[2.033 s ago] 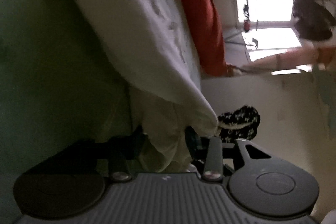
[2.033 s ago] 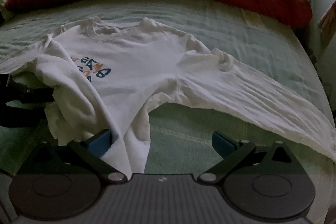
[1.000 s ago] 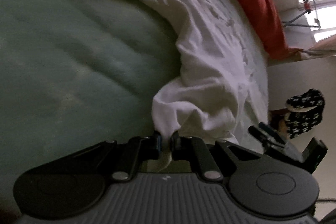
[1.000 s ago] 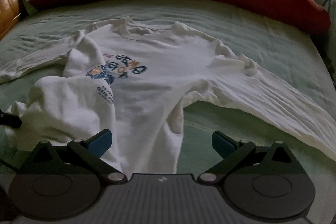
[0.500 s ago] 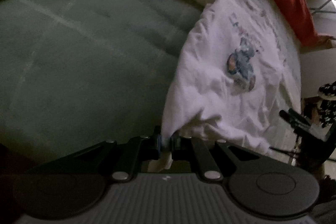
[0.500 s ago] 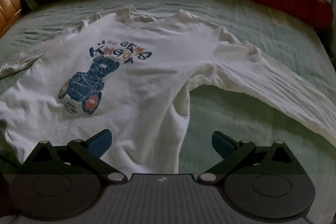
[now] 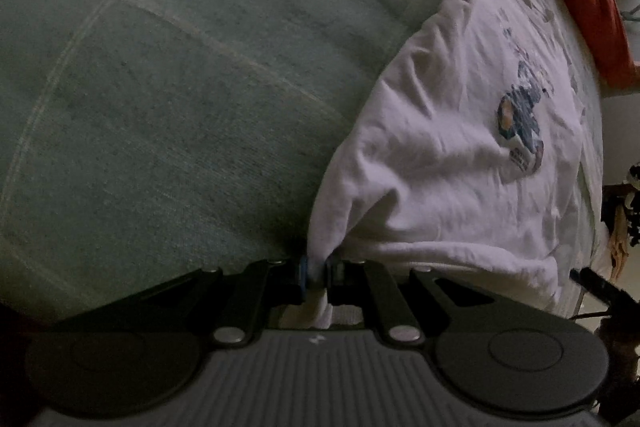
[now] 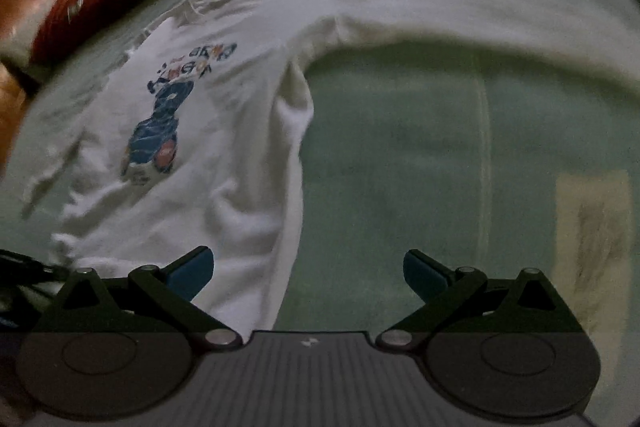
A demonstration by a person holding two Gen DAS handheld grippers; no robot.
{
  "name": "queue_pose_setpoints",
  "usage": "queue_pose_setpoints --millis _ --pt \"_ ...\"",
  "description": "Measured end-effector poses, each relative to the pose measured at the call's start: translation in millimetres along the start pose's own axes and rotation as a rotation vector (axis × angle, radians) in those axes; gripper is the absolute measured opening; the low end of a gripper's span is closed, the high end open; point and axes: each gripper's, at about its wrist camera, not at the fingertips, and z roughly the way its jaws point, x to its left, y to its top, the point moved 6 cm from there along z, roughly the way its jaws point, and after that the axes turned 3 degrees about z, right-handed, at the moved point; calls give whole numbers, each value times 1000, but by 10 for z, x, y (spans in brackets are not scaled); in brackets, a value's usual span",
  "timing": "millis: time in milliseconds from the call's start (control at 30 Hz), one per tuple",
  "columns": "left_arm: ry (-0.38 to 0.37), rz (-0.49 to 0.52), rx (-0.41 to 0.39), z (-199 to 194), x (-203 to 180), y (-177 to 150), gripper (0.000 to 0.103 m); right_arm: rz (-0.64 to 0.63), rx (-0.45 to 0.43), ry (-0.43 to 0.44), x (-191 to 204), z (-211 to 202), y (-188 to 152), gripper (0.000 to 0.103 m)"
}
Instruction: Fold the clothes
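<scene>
The white sweatshirt (image 8: pixel 224 155) is lying spread, print up, on the green bedsheet (image 7: pixel 168 99). The left gripper (image 7: pixel 316 273) is pinching its hem corner; the right gripper (image 8: pixel 308 271) is hovering released over the opposite edge. Judging by this, even tension along the hem is keeping the cloth flat.

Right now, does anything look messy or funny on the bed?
Yes. The white sweatshirt isn't flat: its hem corner is bunched where the left gripper pinches it, and the side edge is rumpled. A pale patch also marks the green bedspread.

White long-sleeved printed shirt (image 8: pixel 224 147) face-up, spread on green bedsheet (image 8: pixel 400 155)
</scene>
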Motion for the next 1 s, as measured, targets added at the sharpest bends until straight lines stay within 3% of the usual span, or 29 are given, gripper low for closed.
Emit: queue_pose_setpoints --millis 67,100,133,300,467,500,600,767,1000 --pt "6 3 8 13 -15 13 8 87 41 59 -45 36 -152 97" --pt "7 5 11 14 -16 18 8 131 61 84 -56 62 -230 90" --pt "8 8 13 11 -13 23 8 152 74 113 -29 89 -289 83" --pt "9 11 22 29 -18 43 8 235 130 217 80 269 -529 66" --pt "6 18 25 33 -15 52 9 294 145 328 176 419 -605 63" --pt "5 23 27 21 -22 46 9 297 155 338 199 442 -625 55" --pt "1 36 32 -15 -42 29 8 267 214 310 253 469 -696 12" --pt "-3 72 58 -130 -131 -29 6 267 237 326 262 311 -641 11" --pt "-59 156 116 -484 -424 -139 6 119 300 269 266 -38 -423 11"
